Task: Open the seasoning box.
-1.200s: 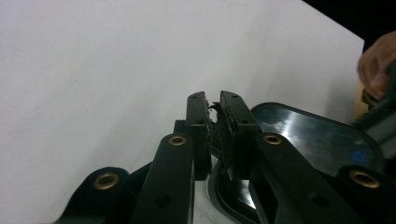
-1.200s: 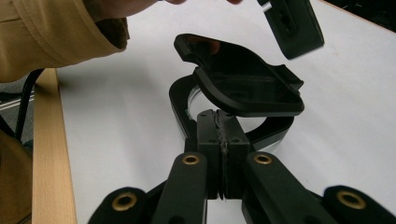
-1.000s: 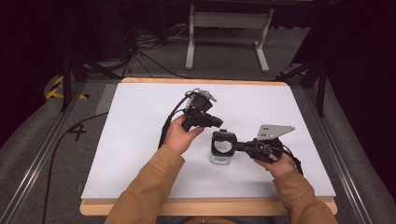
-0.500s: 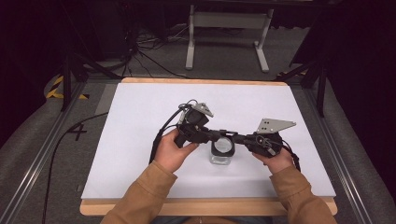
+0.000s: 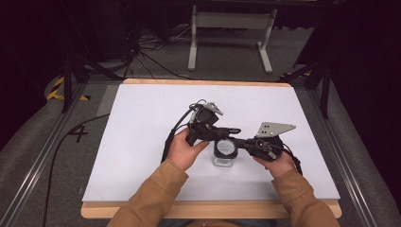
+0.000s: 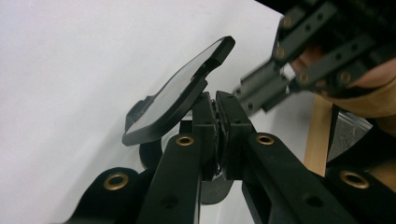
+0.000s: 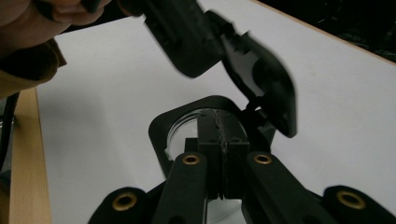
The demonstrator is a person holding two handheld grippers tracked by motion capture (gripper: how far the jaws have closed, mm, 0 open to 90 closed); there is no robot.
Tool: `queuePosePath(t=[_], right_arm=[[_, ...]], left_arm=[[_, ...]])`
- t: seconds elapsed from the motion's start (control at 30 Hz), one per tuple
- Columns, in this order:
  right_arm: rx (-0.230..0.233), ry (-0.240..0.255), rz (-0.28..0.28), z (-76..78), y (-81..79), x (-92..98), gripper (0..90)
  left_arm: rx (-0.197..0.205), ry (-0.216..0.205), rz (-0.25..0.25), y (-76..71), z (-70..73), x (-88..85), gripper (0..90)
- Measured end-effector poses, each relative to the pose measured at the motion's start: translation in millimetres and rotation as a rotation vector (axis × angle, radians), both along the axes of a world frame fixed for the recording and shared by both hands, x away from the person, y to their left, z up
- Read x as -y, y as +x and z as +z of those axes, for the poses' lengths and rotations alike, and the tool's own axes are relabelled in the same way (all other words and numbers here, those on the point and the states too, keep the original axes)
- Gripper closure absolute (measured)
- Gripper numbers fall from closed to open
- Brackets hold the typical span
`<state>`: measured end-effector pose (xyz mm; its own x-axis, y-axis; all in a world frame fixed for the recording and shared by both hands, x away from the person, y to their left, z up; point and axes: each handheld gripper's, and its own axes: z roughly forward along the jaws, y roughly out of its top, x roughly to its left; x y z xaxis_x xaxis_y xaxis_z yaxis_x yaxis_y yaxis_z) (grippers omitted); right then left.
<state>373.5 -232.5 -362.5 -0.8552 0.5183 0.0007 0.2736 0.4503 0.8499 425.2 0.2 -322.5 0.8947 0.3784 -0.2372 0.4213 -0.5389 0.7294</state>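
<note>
- High view: the clear container [image 5: 223, 156] is standing near the middle of the white table [image 5: 142, 142], between both hands.
- Right gripper [image 5: 237, 143] is clamping the container's black rim, jaws pressed together.
- Left gripper [image 5: 226, 133], whose jaws have just been closing, is pinching the hinged lid [image 6: 180, 95], which is tilting upward, half raised.
</note>
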Motion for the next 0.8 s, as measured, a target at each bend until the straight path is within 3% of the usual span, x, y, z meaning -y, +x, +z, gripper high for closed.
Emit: queuePosePath(t=[0.27, 0.5, 0.8], right_arm=[[-0.043, -0.049, 0.041, -11.2, -5.7, -5.1, 89.7], [-0.036, -0.059, 0.030, -13.5, -8.4, -1.0, 89.8], [-0.026, -0.054, 0.037, -15.0, -10.1, 1.5, 90.0]], left_arm=[[0.003, -0.013, 0.003, 10.8, 4.2, 0.5, 86.6], [-0.002, -0.042, 0.016, 18.0, 7.1, 1.7, 86.6], [0.023, -0.025, 0.047, 28.5, 10.1, 3.2, 87.6]])
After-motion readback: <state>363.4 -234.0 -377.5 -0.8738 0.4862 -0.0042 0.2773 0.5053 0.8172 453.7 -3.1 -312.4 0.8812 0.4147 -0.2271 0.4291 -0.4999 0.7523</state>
